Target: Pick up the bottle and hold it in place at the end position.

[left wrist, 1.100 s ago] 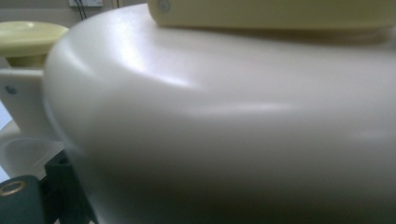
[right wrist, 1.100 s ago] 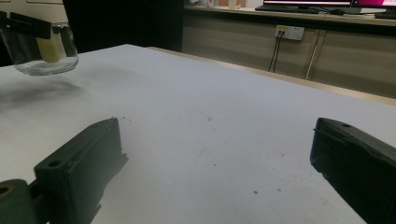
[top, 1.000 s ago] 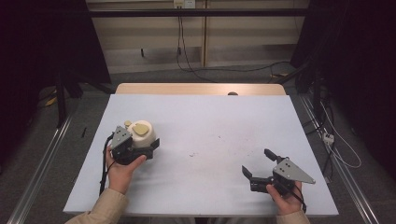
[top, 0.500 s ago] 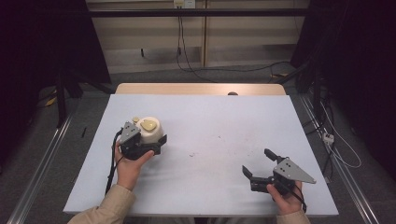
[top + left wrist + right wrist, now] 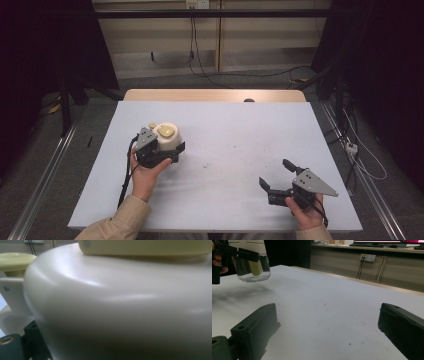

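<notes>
Cream domed plastic container (image 5: 167,136) with clear base, upright near counter's (image 5: 230,130) left edge, clamped in left tool (image 5: 161,152); right tool (image 5: 275,176) gapes empty, well apart.

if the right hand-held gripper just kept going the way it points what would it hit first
Probably nothing: the right hand-held gripper points up-left over bare table, passing right of the held jar.

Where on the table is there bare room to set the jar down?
The table is bare between the jar in the left gripper and the right gripper, and along the far edge. Crowded only right at the two hands.
</notes>
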Tool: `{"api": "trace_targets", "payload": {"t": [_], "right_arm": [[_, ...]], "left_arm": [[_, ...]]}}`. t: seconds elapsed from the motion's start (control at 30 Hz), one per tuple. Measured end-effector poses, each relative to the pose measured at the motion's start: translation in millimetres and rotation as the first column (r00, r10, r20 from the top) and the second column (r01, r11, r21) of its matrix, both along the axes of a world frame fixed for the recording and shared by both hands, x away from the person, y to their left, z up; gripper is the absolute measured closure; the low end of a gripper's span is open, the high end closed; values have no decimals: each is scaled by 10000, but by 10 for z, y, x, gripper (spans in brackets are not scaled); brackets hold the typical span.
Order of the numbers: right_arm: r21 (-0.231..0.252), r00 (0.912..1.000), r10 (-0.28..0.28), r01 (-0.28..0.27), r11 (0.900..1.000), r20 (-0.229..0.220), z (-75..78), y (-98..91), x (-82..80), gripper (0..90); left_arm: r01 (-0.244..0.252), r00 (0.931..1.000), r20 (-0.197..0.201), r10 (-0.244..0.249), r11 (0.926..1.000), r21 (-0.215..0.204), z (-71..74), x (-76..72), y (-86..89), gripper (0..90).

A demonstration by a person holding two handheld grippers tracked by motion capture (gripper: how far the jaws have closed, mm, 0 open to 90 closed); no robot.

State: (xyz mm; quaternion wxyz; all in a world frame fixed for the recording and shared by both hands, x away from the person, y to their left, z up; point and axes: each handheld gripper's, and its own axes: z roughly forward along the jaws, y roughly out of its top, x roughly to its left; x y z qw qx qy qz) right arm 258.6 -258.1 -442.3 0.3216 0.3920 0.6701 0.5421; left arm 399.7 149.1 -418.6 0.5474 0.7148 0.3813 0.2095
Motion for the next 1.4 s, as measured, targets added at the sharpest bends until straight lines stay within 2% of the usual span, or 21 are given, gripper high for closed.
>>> {"api": "trace_targets", "payload": {"t": [0.17, 0.3, 0.67, 1.17, 1.4], "right_arm": [[14, 10000, 19, -19, 10000, 4, -1, 0, 6, 20], [23, 10000, 54, -54, 10000, -28, -2, 0, 9, 21], [26, 10000, 58, -58, 10000, -35, -3, -2, 12, 22], [59, 10000, 43, -42, 10000, -55, -6, -6, 12, 23], [55, 10000, 13, -13, 10000, -80, -8, -11, 12, 23]], "left_arm": [[114, 9999, 21, -114, 9999, -67, 11, 34, -76, 53], [257, 9997, 35, -258, 9996, 67, 6, 49, -137, 53], [453, 9990, -41, -454, 9989, -93, 7, 86, -266, 53], [744, 9972, 16, -744, 9971, 144, 14, 152, -426, 53], [847, 9964, -12, -847, 9964, 78, 14, 175, -500, 53]]}}
